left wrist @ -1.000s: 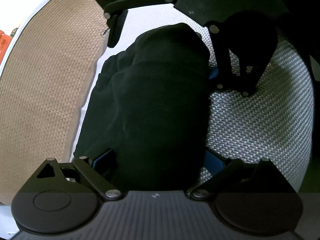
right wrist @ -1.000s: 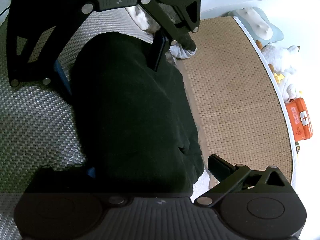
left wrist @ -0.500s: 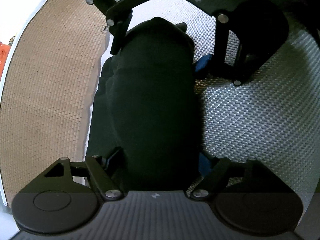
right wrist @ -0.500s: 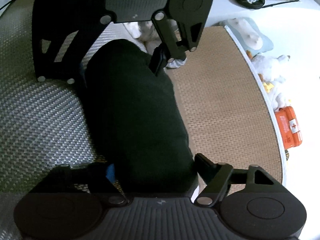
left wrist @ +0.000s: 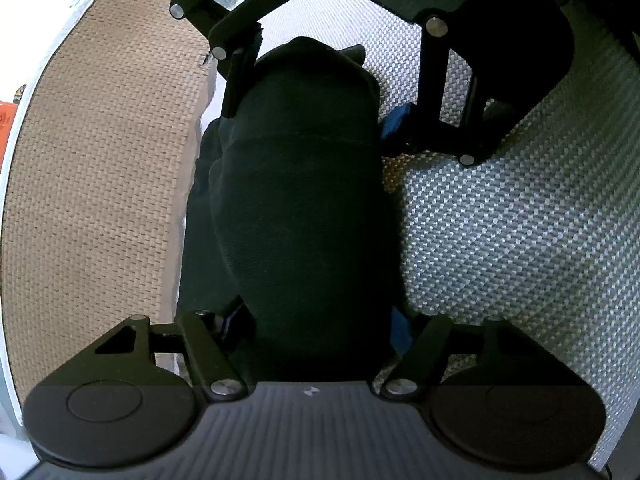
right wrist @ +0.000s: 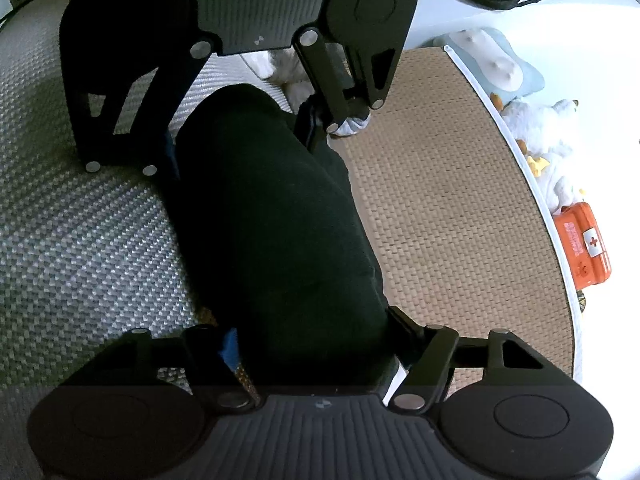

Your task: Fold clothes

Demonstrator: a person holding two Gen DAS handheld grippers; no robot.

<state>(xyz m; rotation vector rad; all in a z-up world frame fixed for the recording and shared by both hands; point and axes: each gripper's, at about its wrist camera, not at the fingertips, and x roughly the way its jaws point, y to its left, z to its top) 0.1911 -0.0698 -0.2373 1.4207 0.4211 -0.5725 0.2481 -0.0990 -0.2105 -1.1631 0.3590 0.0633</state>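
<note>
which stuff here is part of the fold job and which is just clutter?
In the job:
- bunched black fabric garment, squeezed at opposite ends
- left claw, jaws just closing on it
- right claw, same

Lying about:
- orange first-aid case
- white plush toy
- tan woven mat
- grey woven mat

We observe a tan woven mat [right wrist: 452, 216] at right of the right wrist frame, and a grey woven cushion [right wrist: 80, 248] at left. An orange first-aid case [right wrist: 585, 246] and a white plush toy [right wrist: 548, 140] occupy the right edge.
</note>
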